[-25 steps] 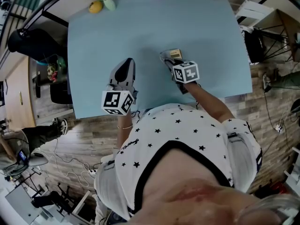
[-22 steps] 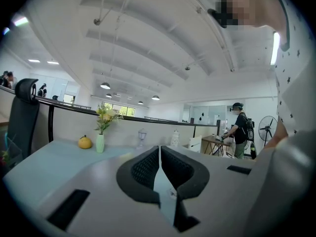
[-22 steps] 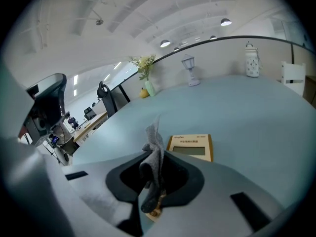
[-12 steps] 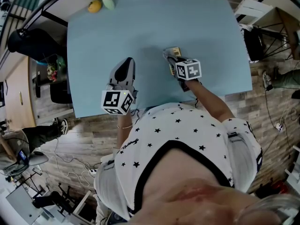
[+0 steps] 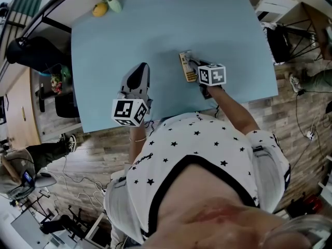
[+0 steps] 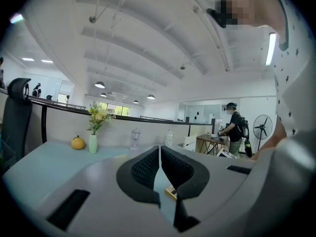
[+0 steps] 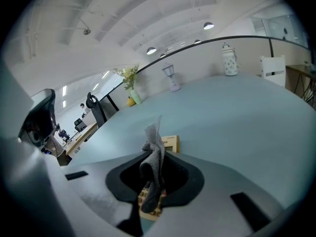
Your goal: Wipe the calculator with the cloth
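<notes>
The pale blue bench (image 5: 129,30) stretched under both our tools. We held our left gripper (image 5: 139,69) over the bench's near half, its fingers drawn together on nothing. Our right gripper (image 5: 193,66) was over the calculator (image 5: 185,69), which lay flat near the middle of the bench, apart from the left gripper. Its fingers pinched the grey cloth (image 7: 154,149), which hung over the calculator's keys.
</notes>
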Demonstrator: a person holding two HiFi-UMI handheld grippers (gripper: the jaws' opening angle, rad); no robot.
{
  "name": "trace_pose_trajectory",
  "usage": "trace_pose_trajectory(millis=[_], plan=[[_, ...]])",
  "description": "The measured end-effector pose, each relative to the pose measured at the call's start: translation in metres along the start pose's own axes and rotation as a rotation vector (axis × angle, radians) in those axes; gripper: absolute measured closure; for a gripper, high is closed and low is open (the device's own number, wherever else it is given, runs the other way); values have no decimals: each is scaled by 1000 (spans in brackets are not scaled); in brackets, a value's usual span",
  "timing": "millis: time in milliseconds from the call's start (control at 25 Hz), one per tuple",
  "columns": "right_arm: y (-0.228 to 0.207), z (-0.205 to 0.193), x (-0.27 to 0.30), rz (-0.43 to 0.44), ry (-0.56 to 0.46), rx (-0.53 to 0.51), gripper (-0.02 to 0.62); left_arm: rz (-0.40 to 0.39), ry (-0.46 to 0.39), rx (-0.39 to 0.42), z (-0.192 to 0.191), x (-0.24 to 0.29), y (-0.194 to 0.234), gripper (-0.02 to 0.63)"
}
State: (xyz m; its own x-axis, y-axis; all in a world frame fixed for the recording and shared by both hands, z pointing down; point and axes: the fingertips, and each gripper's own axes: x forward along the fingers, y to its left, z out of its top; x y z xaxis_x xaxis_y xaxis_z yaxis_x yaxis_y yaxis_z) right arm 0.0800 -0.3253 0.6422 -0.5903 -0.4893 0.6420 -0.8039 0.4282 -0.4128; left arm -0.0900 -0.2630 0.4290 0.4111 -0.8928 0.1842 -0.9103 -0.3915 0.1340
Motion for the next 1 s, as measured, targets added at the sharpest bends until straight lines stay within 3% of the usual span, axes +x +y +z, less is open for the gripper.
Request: trace_pose_trajectory(millis=[480,1000], plan=[[-38,-6,-16,-64,-32,122,548,-29,8,7,0,8,-11,571],[-49,-9,-17,-96,-28,118,548,-17,1,8,1,5,-11,571]])
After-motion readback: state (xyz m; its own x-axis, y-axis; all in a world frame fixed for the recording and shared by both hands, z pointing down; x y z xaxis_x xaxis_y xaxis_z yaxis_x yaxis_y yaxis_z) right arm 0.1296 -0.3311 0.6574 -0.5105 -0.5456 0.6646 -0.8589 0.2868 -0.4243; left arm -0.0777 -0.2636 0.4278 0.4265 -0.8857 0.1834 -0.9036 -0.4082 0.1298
